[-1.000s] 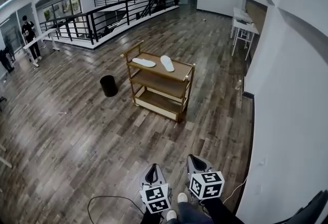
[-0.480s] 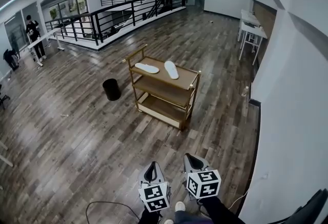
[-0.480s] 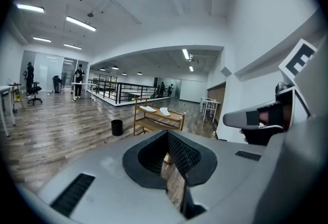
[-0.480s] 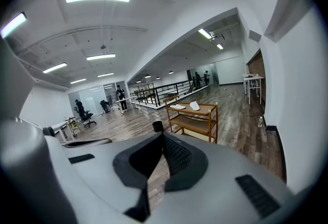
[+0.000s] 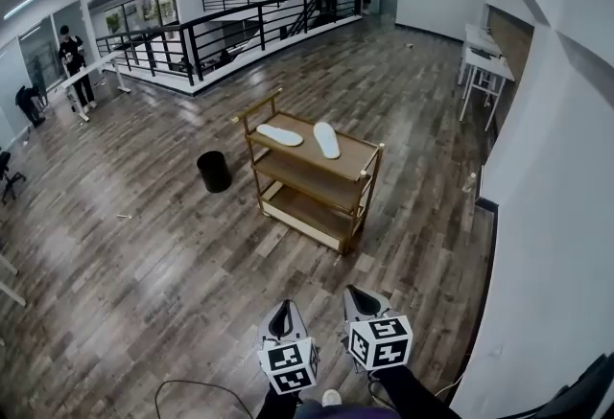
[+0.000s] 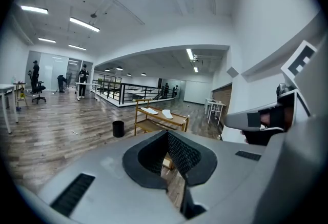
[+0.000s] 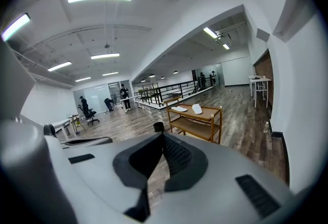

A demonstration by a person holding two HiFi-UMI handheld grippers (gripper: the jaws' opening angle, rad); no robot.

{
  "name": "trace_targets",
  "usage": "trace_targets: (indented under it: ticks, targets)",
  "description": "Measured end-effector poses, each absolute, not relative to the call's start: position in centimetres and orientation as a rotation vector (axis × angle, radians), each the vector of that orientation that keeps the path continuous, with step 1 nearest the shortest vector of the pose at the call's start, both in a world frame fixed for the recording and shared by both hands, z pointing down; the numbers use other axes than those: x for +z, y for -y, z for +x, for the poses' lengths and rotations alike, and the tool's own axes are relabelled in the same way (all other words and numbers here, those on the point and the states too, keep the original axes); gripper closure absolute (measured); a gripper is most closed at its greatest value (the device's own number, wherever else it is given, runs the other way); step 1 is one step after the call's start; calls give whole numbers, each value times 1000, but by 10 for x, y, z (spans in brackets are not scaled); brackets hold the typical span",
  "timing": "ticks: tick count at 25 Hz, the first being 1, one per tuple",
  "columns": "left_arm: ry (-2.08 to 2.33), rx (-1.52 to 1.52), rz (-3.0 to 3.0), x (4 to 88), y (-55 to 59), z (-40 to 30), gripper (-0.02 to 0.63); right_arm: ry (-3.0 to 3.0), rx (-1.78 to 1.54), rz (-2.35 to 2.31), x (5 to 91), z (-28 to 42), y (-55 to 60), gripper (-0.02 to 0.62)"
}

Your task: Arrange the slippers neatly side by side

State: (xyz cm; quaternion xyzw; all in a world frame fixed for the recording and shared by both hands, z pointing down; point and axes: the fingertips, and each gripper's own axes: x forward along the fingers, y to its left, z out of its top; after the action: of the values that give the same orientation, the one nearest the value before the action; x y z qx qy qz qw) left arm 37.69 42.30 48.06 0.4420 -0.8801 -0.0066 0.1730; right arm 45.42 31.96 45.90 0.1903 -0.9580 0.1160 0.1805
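Atop the cart (image 5: pixel 357 156), two slippers (image 5: pixel 279 134) (splayed apart)

Cart (image 5: pixel 360 159) and slippers (image 5: pixel 327 140) now nearer

No words, numbers or brand names can be read anywhere; the only signs are black-and-white square marker patterns, without letters, on the cube (image 5: pixel 291 366) of the left gripper (image 5: pixel 282 319) and that of the right gripper (image 5: pixel 361 300).
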Motion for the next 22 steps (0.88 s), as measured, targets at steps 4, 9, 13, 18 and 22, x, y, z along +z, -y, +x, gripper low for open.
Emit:
trace_targets:
  ticks: [4,9,13,18,22]
  targets:
    - [2504,-23,1234,482,-417,368,604,2704,346,535,465,446,-309,597]
    - [2498,8,1241,486,-408,355,604,2697,384,544,472,432,-301,597]
    - [2484,36,1262,492,-388,328,604,2689,396,554,480,407,-286,597]
    - [2475,25,1299,489,-358,283,604,2693,371,565,476,362,-263,597]
    - [2467,11,1333,490,-339,249,604,2700,348,582,475,325,-251,597]
